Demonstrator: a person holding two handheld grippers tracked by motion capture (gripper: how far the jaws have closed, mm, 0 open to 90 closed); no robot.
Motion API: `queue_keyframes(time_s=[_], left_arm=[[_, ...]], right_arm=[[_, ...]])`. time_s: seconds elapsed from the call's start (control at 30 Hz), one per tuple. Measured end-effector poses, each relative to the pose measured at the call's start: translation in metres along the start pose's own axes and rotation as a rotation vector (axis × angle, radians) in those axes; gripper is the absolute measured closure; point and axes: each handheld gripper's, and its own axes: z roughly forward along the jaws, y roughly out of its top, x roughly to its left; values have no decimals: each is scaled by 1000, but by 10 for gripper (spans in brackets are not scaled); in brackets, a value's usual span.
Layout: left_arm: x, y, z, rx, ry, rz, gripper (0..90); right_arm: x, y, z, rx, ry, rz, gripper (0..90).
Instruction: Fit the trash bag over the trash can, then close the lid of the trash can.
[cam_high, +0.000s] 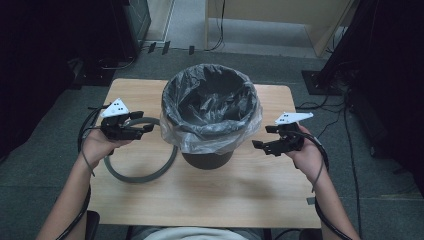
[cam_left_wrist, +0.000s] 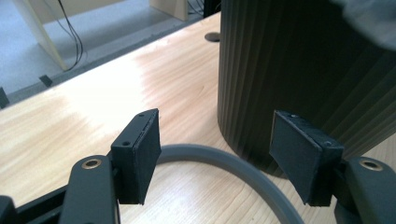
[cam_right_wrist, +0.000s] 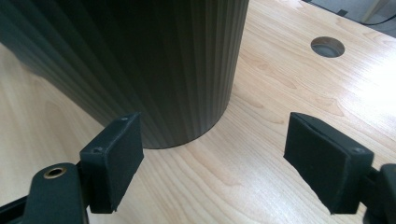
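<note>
- A dark ribbed bin (cam_high: 207, 150), lined with a clear bag (cam_high: 210, 127), stands mid-table (cam_high: 200, 200).
- A grey ring (cam_high: 142, 175) lies flat left of the bin, its near arc touching or just beside the base.
- Left gripper (cam_high: 149, 127) hovers above the ring, jaws apart, empty.
- Right gripper (cam_high: 261, 138) is held near the bin's right side, jaws wide, bare wood below.

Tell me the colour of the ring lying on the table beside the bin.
Grey. The ring shows best in the high view, lying flat left of the bin.
</note>
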Motion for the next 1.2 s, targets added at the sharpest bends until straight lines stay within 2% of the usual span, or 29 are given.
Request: queue_keyframes(time_s=[0.27,0.47,0.77,0.87,1.03,1.2], left_arm=[[7,-13,7,4,5,-29,327],[9,-21,11,25,13,-12,324],[17,-30,13,20,23,-31,320],[20,-32,13,21,29,-34,317],[23,-38,13,23,38,-29,312],[29,-44,14,18,49,-29,312]], right_arm=[[-1,-11,19,5,-7,-3,196],[-4,-22,29,-1,-24,7,196],[-8,-41,48,2,-50,32,193],[-9,-46,52,-4,-72,37,187],[-11,-52,60,13,-62,52,187],[-9,-57,75,30,-65,33,181]])
